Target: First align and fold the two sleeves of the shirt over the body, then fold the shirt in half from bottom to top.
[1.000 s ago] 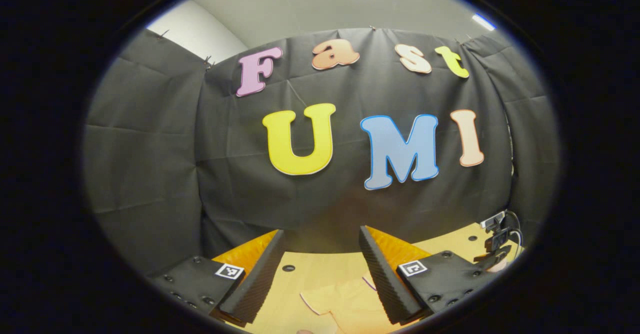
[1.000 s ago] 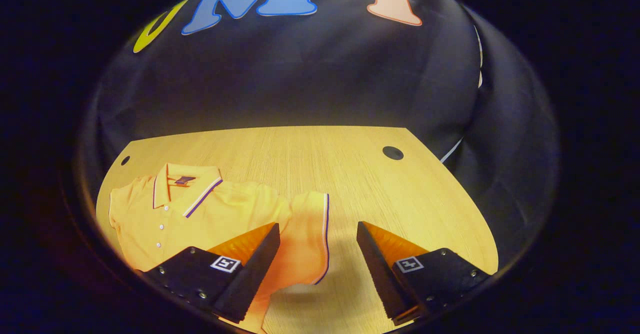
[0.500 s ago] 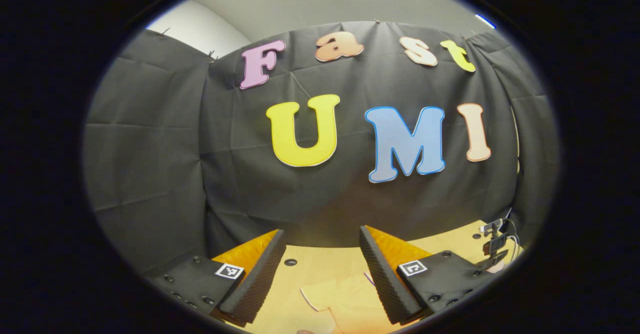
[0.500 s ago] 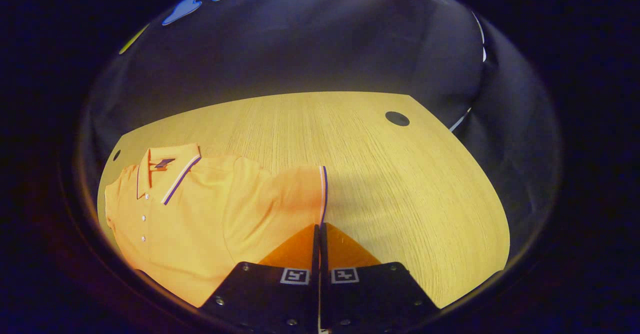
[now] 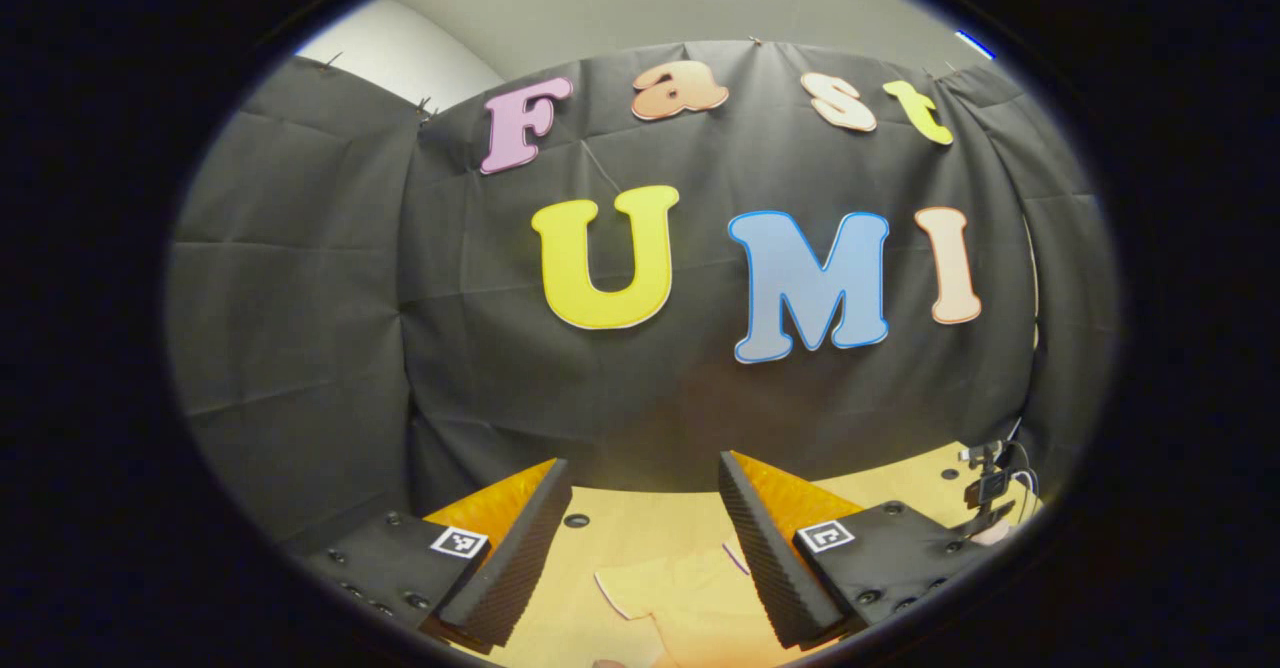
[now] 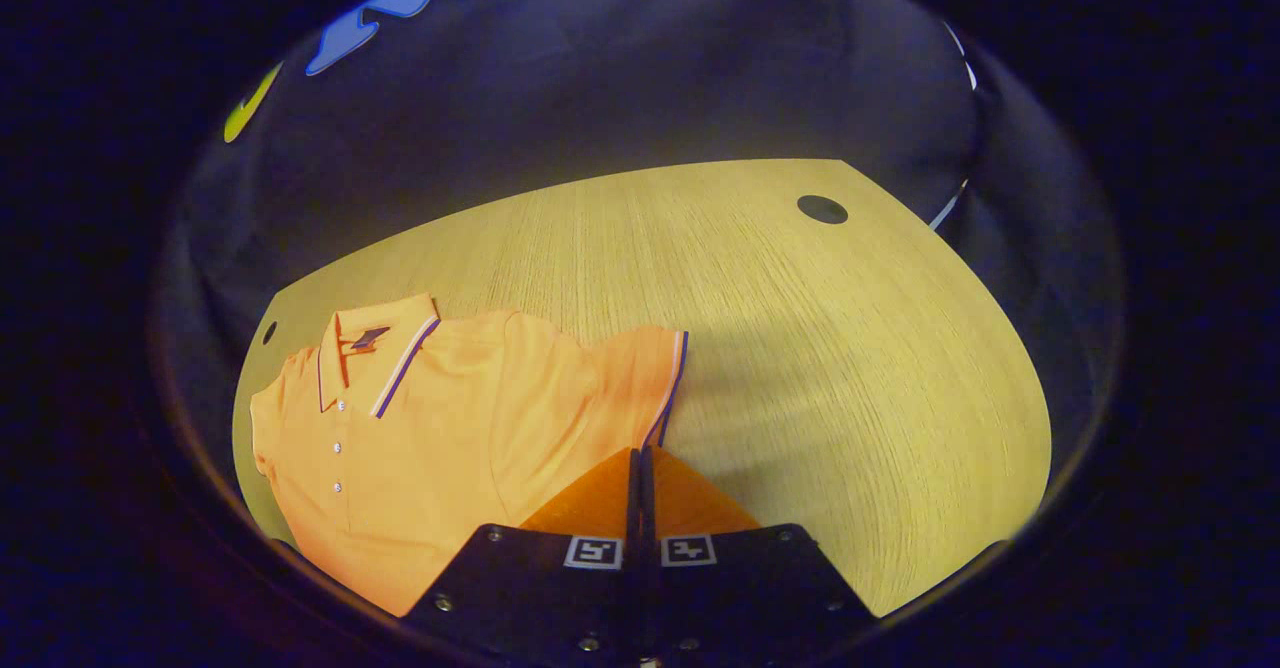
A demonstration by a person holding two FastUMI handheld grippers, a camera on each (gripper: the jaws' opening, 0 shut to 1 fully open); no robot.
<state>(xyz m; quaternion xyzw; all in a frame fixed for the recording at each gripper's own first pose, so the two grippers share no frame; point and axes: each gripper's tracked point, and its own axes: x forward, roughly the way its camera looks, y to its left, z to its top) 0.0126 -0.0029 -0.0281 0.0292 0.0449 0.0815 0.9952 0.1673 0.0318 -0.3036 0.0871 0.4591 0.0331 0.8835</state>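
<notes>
**Right gripper pinched on the sleeve hem, left one hanging open**

In the right gripper view, the right gripper (image 6: pixel 640 451) has its two wedge-shaped fingers pressed flat together, and the seam between them meets the striped hem of the sleeve (image 6: pixel 640 378) right at the tips. Looks like the fabric edge is caught between them, though the pinch point itself is tucked under the tips.

The orange short-sleeved polo shirt (image 6: pixel 420 438) lies mostly flat, ahead and to the left of those fingers. The knit looks soft and matte, with a few shallow creases near the shoulder. Its collar (image 6: pixel 385 353) has a thin white and dark stripe along the edge, same as the sleeve hem, and a row of small pale buttons (image 6: pixel 338 448) runs down the placket.

It's all sitting on the light wooden table with fine straight grain (image 6: pixel 800 348), which has a round dark hole (image 6: pixel 822 209) far ahead and to the right of the tips.

In the left gripper view, the left gripper (image 5: pixel 645 508) is spread wide, holding nothing, ribbed pads (image 5: pixel 760 548) facing each other. Between and below them there's a bit of the shirt on the table. The other gripper (image 5: pixel 985 503) shows small, off to the right.
</notes>
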